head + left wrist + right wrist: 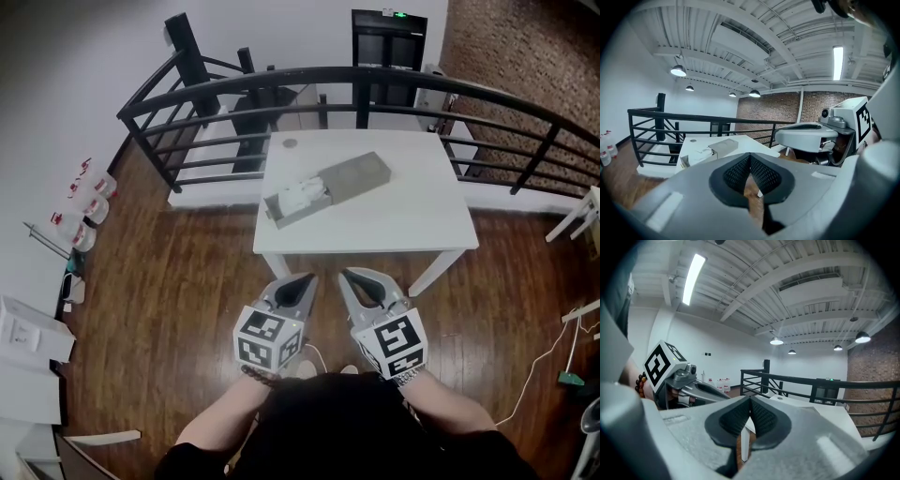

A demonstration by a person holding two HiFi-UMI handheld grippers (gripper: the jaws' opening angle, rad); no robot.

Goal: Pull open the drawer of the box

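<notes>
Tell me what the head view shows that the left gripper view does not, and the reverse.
Head view only: the person's forearm and the marker cube on the left gripper. Left gripper view only: the ceiling lamps. Both: the white table, the box with its drawer pulled out, the black railing and the right gripper.

Drawer: white contents (305, 195) of the grey cardboard box's (356, 175) open drawer (274, 208), too small to identify.
Tabletop: small round object (290, 143), unidentifiable.
Forearms (223, 414): cut by bottom edge.
</notes>
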